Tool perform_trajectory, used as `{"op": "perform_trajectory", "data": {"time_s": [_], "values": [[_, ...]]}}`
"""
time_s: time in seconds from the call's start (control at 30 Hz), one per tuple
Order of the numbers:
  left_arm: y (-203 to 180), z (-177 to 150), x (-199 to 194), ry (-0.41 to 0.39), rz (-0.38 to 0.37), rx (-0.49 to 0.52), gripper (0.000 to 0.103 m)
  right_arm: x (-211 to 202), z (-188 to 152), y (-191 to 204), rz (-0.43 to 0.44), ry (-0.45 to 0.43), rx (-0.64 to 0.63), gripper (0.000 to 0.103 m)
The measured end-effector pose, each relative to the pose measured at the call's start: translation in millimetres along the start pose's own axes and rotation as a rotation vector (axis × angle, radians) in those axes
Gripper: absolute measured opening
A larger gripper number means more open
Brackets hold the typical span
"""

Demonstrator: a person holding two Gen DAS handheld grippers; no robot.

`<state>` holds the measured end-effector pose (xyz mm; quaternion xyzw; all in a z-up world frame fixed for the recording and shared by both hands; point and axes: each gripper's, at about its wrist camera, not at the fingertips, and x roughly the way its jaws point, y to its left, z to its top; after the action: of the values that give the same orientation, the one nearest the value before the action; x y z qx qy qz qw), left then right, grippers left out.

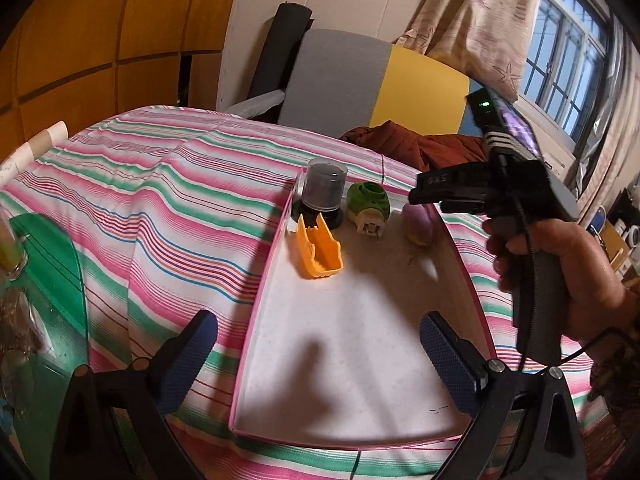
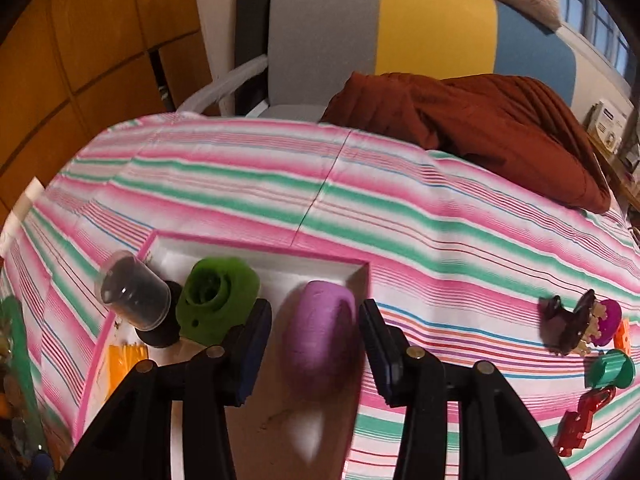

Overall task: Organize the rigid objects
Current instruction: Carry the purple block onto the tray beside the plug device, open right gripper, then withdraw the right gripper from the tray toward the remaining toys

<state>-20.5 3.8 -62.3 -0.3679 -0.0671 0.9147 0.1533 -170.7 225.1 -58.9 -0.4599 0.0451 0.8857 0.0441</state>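
Left wrist view: left gripper (image 1: 318,354) fingers spread wide, nothing between them, hovering over the near bare part of the white tray (image 1: 352,344). Tray holds four items at its far end: one clear jar (image 1: 323,192), one green piece (image 1: 368,204), one orange piece (image 1: 319,254), one purple egg (image 1: 419,224). Right wrist view: right gripper (image 2: 316,344) fingers open either side of the purple egg (image 2: 320,340), gaps visible, egg resting in the tray (image 2: 256,258). Four small toys (image 2: 588,356) lie on the striped cloth (image 2: 360,184), outside the tray.
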Motion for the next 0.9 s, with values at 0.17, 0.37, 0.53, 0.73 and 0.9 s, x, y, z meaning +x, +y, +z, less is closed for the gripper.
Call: {"op": "perform_trajectory", "data": {"time_s": [0.17, 0.37, 0.53, 0.73, 0.9], "values": [[-2.8, -0.5, 1.1, -0.003, 0.003, 0.000, 0.102, -18.6, -10.1, -8.9, 0.069, -0.013, 0.049, 0.046], [-7.7, -3.0, 0.8, 0.004, 0.014, 0.014, 0.102, -36.8, -36.5, -5.0, 0.114, 0.000, 0.034, 0.046], [-9.7, -4.6, -0.6, 0.004, 0.031, 0.016, 0.102, -51.9, -56.8, -2.4, 0.133, -0.017, 0.006, 0.046], [-10.8, -8.3, -3.8, 0.006, 0.021, 0.007, 0.102, -60.4, -74.2, -5.6, 0.138, 0.001, 0.024, 0.046], [-13.8, -10.0, -7.3, 0.004, 0.016, 0.008, 0.102, -68.3, -90.9, -13.9, 0.167, 0.018, 0.062, 0.046]]}}
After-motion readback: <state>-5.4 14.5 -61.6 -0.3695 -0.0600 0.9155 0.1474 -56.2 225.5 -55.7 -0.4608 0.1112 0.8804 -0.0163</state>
